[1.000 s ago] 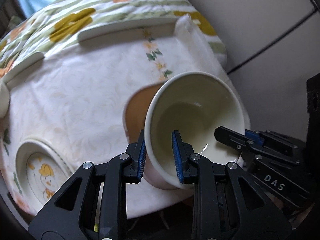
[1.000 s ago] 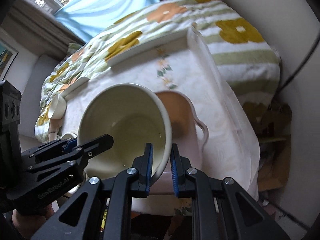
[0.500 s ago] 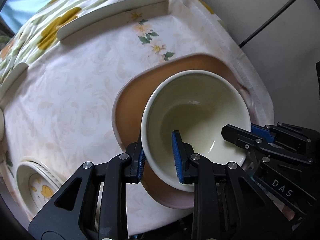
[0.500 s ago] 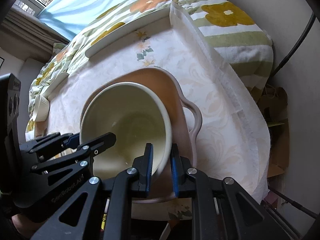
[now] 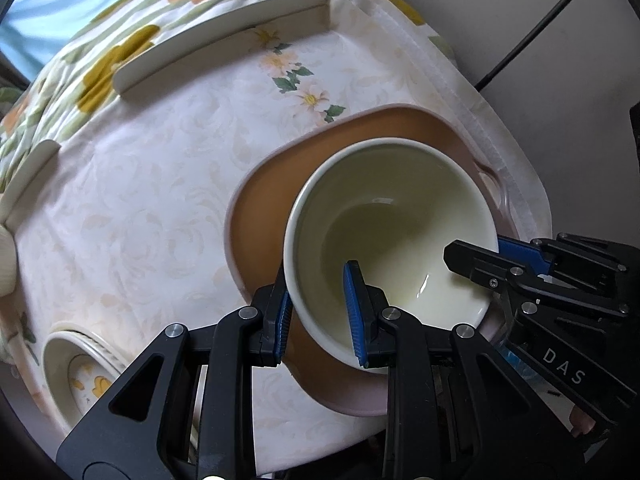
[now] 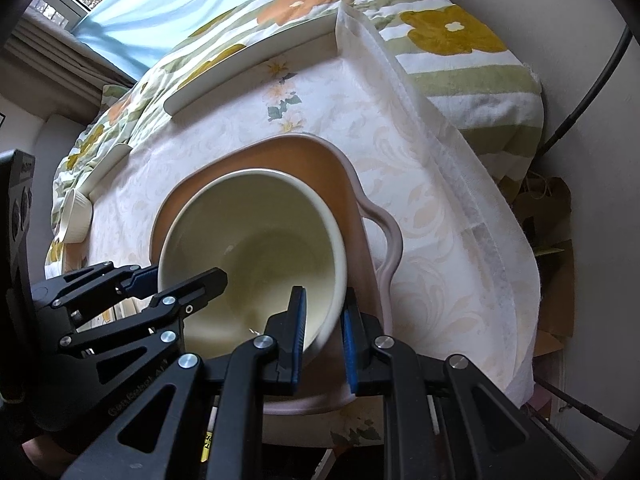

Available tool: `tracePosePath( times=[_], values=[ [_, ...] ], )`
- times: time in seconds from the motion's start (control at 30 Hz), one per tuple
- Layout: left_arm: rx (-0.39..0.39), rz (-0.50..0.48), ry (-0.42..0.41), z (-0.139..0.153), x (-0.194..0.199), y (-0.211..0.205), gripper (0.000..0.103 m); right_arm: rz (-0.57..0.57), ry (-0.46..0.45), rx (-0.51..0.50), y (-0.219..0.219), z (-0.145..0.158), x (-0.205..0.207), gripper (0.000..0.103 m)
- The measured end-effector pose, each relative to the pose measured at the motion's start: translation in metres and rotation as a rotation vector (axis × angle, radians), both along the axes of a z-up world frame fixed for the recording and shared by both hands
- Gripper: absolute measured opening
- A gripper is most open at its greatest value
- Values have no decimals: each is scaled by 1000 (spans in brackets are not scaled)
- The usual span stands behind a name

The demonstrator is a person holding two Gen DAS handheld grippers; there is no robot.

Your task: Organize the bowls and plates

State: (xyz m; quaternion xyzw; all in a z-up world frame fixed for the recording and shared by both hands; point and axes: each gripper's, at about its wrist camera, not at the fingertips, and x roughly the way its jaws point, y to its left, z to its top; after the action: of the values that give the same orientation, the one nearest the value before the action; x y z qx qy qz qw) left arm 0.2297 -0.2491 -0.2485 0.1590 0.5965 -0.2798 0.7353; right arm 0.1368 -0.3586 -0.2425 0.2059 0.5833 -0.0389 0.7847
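Left wrist view, lower centre: the left gripper [image 5: 320,312] has its jaws closed on the near-left wall of the bowl [image 5: 392,216], one blue pad outside the rim and one inside. At right of the same frame the right gripper [image 5: 496,256] comes in from the side, its jaws straddling the bowl's right rim.

Right wrist view, lower centre: the right gripper [image 6: 322,330] has its jaws closed on the bowl [image 6: 252,240] at its near-right rim, one pad inside and one outside. The left gripper [image 6: 176,280] shows at lower left, likewise astride the rim.

The bowl is cream, empty, and sits tilted toward the cameras over the tray [image 5: 264,208], a brown tray with a pale pink rim and a looped handle [image 6: 390,240] at right. Whether the bowl's base touches the tray cannot be told.

The tray lies on a pale cloth [image 5: 140,184] with a flower print, covering the worktop. At lower left of the left view a second bowl [image 5: 76,372] with a yellow pattern stands on the cloth, well apart from the tray. At the left edge of the right view a small ribbed white dish [image 6: 76,216] stands.

Farther off lies a striped, flowered blanket [image 6: 452,40], and a blue curtain [image 6: 160,4] at upper left.
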Motion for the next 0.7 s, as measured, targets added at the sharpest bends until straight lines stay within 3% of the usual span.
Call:
tracePosePath(
  times=[0.43, 0.7],
  values=[
    [-8, 23, -63, 29, -7, 4, 22, 36, -48, -17, -3, 23, -14, 15],
    [0, 45, -119, 48, -16, 7, 22, 101, -126, -69, 2, 44, -33, 16]
  ],
)
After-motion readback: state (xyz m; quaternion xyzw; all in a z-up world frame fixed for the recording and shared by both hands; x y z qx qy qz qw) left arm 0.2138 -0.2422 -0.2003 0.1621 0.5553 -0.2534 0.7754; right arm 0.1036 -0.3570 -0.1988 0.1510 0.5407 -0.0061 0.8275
